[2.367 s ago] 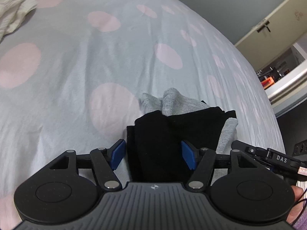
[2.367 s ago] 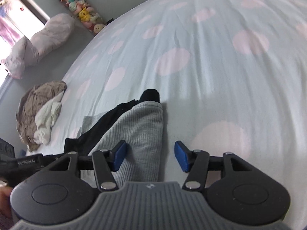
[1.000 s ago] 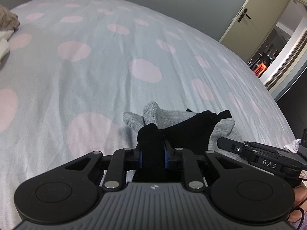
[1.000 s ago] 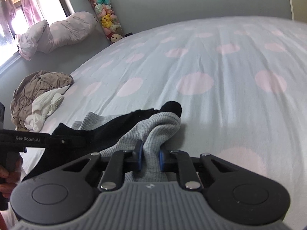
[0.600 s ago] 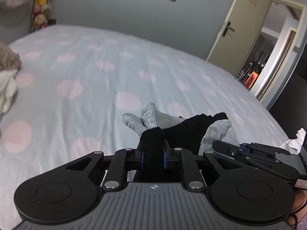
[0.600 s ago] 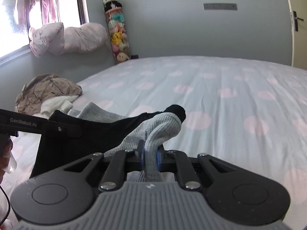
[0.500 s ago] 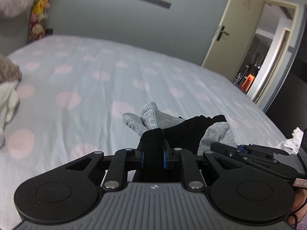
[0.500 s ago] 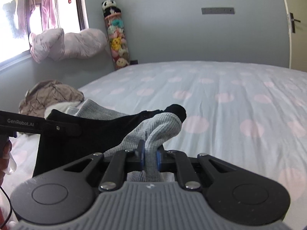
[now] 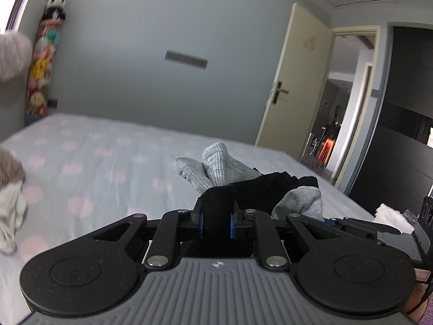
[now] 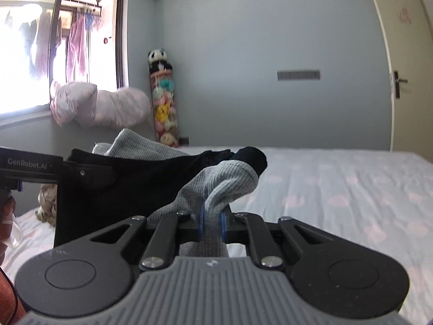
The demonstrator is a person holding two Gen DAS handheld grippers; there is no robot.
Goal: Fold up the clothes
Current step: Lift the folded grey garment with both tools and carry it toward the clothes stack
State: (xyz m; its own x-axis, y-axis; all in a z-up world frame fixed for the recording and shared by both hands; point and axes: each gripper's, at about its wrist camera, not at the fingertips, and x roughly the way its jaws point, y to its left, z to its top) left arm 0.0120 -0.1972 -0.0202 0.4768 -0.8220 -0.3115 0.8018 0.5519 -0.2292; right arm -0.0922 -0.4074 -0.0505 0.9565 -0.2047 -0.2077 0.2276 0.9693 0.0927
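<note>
Two corners of one grey-and-black garment [image 9: 270, 187] are pinched at once, which is why it hangs as a stretched panel between your hands instead of lying in a heap on the polka-dot bed [image 9: 108, 162]. Your left gripper [image 9: 215, 223] has its jaws closed on a black fold of the cloth; your right gripper [image 10: 211, 223] has its jaws clamped on a grey ribbed fold, the fabric bunching just ahead of the blue pads. Holding both corners apart and up seems meant to let the cloth drape straight, so a clean fold line can be found before it goes back down. Both grippers point only slightly below level, side by side and near each other, each visible at the edge of the other's view. From the right wrist view the black panel hangs down from the left gripper, its lower edge hidden behind the gripper body. A heap of brown and white clothes [image 9: 10, 195] lies well apart on the bed, near the window side, untouched.
</note>
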